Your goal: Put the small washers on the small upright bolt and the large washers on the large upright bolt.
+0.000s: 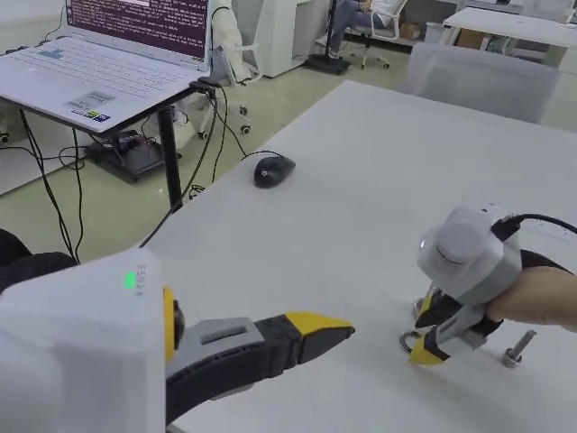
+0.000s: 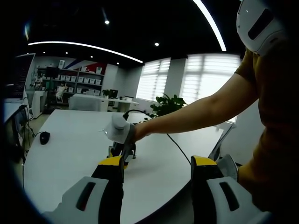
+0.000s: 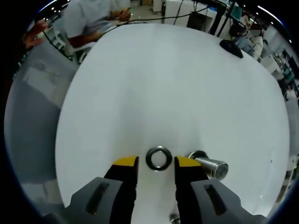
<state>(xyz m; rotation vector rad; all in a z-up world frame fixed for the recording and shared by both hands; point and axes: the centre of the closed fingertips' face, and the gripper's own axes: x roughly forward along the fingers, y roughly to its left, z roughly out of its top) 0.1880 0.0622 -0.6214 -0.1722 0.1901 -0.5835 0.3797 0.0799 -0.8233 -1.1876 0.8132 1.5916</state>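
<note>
A large steel washer (image 3: 158, 158) lies flat on the white table (image 1: 361, 198). My right gripper (image 3: 157, 165) is open, and its yellow fingertips straddle the washer without clearly pressing on it. In the head view the same washer (image 1: 410, 341) peeks out beside the right gripper (image 1: 422, 332), which a hand holds low over the table. The large upright bolt (image 3: 210, 167) stands just right of the washer. A small bolt (image 1: 516, 350) stands farther right. My left gripper (image 1: 320, 332) hovers open to the left with nothing between its fingers (image 2: 112, 164).
A black mouse (image 1: 273, 170) with its cable sits at the table's far left edge. A laptop (image 1: 108, 63) rests on a stand beyond that edge. A grey chair (image 1: 482, 77) stands at the far side.
</note>
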